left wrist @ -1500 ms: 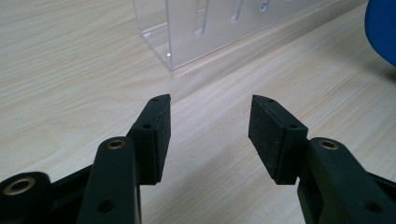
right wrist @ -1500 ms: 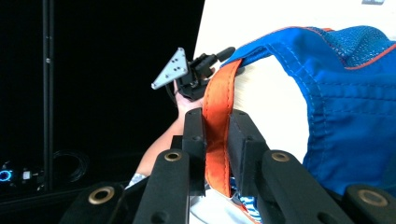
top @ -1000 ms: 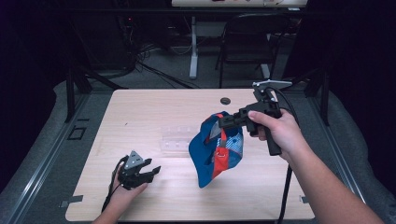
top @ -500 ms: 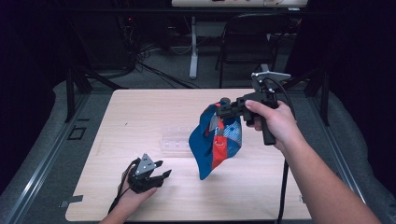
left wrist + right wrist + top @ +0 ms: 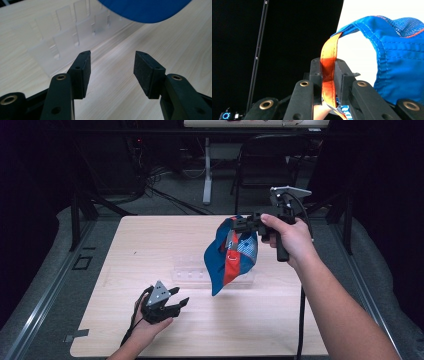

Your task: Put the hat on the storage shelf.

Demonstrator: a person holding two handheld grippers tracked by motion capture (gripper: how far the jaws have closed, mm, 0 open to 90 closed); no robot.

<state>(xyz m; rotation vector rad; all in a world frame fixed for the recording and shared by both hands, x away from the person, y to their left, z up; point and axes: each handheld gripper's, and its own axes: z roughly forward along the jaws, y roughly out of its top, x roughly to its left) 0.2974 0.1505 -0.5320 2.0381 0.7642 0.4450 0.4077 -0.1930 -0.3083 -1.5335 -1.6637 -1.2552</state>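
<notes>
The right tool (image 5: pixel 328 75) has its jaws pressed together on an orange fabric strap (image 5: pixel 329 53) (stitched along both edges) belonging to a blue fabric cap with an orange panel and a checked patch (image 5: pixel 230 255). The cap hangs limp from the strap, above the pale wooden bench (image 5: pixel 310 320) and over a clear plastic slotted rack (image 5: pixel 192 270). The left tool (image 5: pixel 167 302), jaws spread with nothing between them, is held low near the bench's front edge.
</notes>
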